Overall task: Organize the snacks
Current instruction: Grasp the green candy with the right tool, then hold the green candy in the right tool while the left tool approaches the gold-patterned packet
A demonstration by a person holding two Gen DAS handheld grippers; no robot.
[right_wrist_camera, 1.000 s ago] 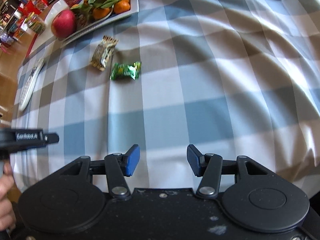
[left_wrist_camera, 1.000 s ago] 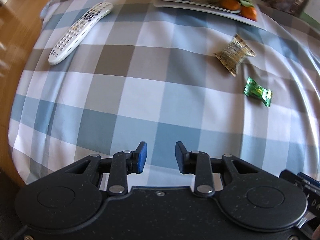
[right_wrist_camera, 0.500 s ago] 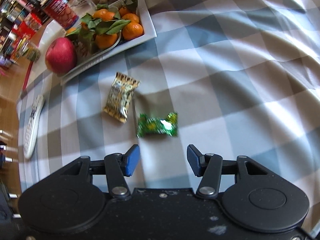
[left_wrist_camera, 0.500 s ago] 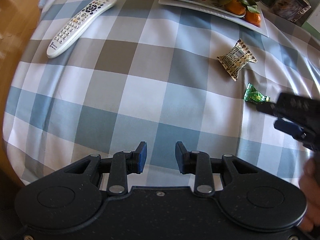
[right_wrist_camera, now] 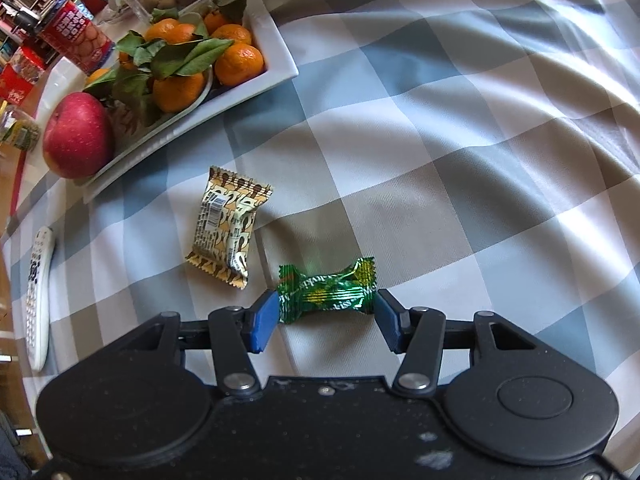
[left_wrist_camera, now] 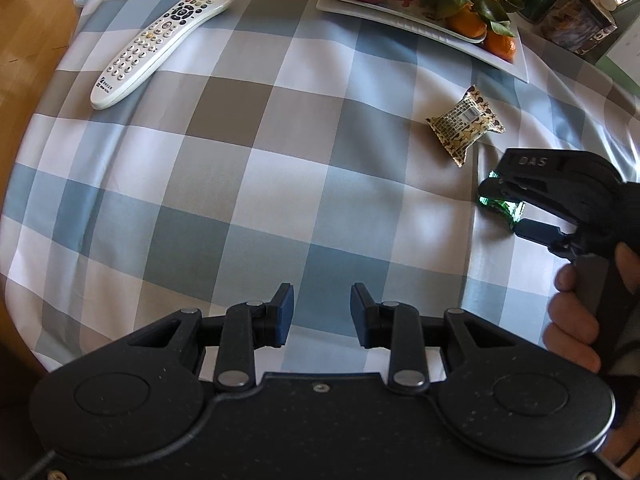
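We are now straddling the green candy (right_wrist_camera: 327,293) with the right gripper (right_wrist_camera: 326,316), having come in from well back on the bench (right_wrist_camera: 460,152); its jaws are wide open at the wrapper's twisted ends, not yet pinching, so we judge the first pick is starting, while the left gripper (left_wrist_camera: 322,312) is hovering half open and empty. Just beyond, the brown-patterned snack packet (right_wrist_camera: 228,224) is lying, barcode up, near the fruit plate (right_wrist_camera: 280,68); we are reading only "kiss" on the candy and "DAS" on the right gripper's body.

Candy (right_wrist_camera: 327,294) right of wafer pack (right_wrist_camera: 229,226) (tray (right_wrist_camera: 256,80) behind)
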